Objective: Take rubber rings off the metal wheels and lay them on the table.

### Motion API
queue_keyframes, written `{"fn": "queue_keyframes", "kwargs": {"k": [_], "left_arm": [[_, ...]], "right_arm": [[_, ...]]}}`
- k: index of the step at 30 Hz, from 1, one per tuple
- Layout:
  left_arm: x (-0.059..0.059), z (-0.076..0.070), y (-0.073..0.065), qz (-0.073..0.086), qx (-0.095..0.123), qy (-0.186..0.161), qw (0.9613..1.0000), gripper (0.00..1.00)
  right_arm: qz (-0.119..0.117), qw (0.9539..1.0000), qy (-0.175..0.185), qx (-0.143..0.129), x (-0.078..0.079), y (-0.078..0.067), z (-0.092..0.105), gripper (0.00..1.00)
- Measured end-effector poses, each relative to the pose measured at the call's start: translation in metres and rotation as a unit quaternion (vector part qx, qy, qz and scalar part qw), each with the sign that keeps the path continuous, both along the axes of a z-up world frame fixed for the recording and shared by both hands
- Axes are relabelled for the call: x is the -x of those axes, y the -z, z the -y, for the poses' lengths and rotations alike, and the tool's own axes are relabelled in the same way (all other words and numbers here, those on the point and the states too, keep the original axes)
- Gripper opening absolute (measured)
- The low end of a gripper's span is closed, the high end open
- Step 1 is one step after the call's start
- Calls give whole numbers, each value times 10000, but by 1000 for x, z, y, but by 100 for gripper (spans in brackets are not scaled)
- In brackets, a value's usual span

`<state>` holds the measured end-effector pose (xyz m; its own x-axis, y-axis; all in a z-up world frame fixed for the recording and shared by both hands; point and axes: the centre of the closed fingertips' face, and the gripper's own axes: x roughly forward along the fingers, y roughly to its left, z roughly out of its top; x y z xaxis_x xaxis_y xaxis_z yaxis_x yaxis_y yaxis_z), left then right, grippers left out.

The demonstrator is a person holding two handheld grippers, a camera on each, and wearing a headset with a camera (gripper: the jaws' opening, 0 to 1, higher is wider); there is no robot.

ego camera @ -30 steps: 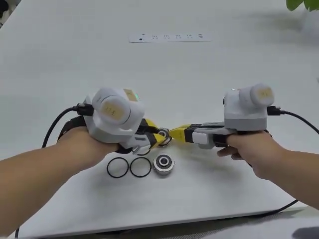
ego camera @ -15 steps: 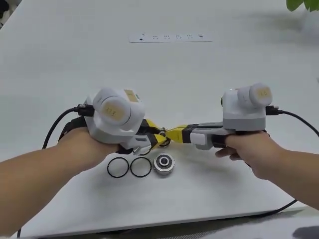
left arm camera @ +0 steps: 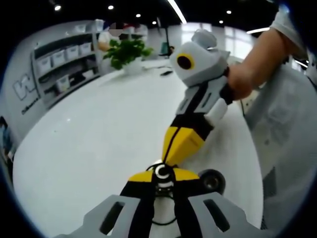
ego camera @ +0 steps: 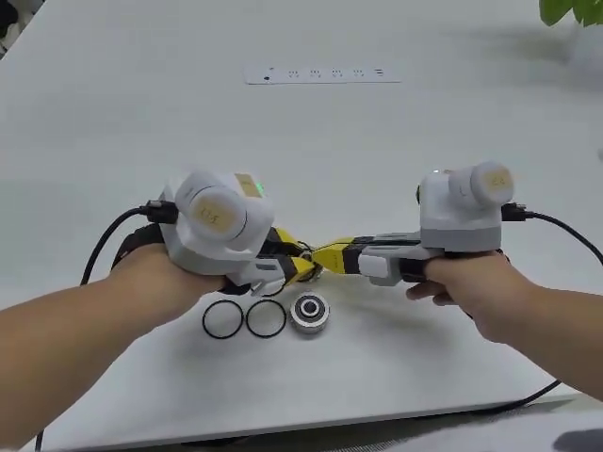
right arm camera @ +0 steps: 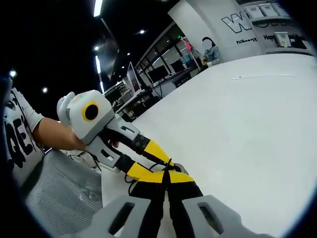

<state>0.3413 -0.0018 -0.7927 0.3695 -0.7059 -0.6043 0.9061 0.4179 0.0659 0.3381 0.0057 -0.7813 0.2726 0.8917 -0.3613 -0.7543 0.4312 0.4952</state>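
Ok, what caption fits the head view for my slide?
Left gripper and right gripper meet tip to tip near two rubber rings and a metal wheel.

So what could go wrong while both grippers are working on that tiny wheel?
1. The small wheel is clamped only at the tips of the left gripper. A tug from the right gripper might pop it loose, and it could drop and roll.
2. The two rubber rings and the other wheel lie on the table right beneath the hands, so a low sweep could knock them.
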Motion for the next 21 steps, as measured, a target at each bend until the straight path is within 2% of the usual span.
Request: {"fn": "queue_keyframes", "kwargs": {"k": [7,21], "left_arm": [[2,-2,-1,-6,-40,115,9999,14],[6,-1,-15,-17,219,124,9997,25]], "right_arm": [[6,10000,23,-35,-2,-3,0,0],[28,9998,145,-138,-6,-12,5,0]]}}
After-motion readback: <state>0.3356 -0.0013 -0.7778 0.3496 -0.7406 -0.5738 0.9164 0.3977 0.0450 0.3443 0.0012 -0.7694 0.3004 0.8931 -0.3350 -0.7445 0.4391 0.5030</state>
